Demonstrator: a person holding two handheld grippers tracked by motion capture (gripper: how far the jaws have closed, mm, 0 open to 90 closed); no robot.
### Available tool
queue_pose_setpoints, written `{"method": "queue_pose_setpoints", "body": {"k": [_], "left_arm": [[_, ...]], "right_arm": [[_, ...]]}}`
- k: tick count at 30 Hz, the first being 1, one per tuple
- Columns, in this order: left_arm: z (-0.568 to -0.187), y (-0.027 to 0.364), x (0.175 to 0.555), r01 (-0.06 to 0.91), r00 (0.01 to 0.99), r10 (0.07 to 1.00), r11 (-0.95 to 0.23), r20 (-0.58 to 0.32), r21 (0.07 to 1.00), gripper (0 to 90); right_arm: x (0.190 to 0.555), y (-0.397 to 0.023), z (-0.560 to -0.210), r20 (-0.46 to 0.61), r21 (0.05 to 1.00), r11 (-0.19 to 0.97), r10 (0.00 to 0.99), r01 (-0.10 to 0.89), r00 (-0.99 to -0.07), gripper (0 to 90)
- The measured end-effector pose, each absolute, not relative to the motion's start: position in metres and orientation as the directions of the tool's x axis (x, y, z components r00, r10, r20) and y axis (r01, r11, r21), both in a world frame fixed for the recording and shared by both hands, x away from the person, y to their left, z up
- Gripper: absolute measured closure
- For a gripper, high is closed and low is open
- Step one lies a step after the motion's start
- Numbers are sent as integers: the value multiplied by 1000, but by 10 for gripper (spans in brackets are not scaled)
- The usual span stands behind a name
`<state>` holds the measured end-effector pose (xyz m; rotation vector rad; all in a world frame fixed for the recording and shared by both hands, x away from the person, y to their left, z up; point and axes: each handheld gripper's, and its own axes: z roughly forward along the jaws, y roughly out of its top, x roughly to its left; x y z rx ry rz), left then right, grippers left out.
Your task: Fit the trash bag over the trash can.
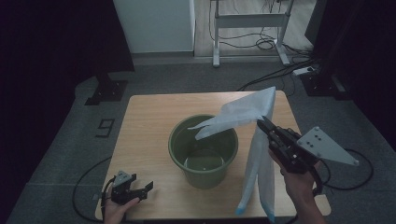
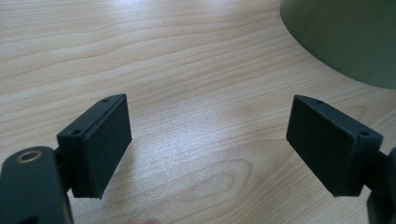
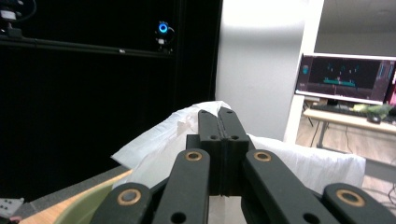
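Note:
A green bucket (image 1: 203, 151) stands upright in the middle of the wooden table (image 1: 149, 116). My right gripper (image 1: 261, 123) is raised to the bucket's right, shut on a white plastic bag (image 1: 243, 112). One part of the bag drapes over the bucket's rim; the rest hangs down to the table's front edge (image 1: 257, 182). In the right gripper view the bag (image 3: 159, 144) bulges behind the closed jaws of my right gripper (image 3: 219, 114). My left gripper (image 1: 148, 187) rests low at the front left corner, open with nothing between its pads (image 2: 109, 144); the bucket's wall (image 2: 345, 37) lies ahead of it.
A desk frame (image 1: 250, 21) and cables (image 1: 280, 70) lie on the floor beyond the table. A black stand base (image 1: 106, 91) sits at the far left. A monitor (image 3: 345, 77) glows at the right in the right gripper view.

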<state>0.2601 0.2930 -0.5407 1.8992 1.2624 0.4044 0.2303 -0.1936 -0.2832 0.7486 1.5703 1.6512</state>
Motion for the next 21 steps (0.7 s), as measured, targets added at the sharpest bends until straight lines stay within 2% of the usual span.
{"method": "queue_pose_setpoints", "body": {"k": [5, 10, 15, 21], "left_arm": [[-540, 293, 260, 622, 451, 877, -178, -163, 762, 136], [-540, 295, 260, 626, 450, 877, -174, -169, 761, 136], [-540, 295, 260, 626, 450, 877, -176, -168, 760, 136], [-541, 294, 260, 628, 451, 877, -180, -165, 757, 136]], "right_arm": [[220, -191, -263, -110, 988, 26, 817, -155, -567, 890], [214, -185, -260, -131, 985, 42, 808, -165, -574, 890], [226, -178, -274, -118, 991, 58, 801, -120, -586, 890], [251, -162, -311, -98, 994, 103, 794, -25, -600, 890]]}}
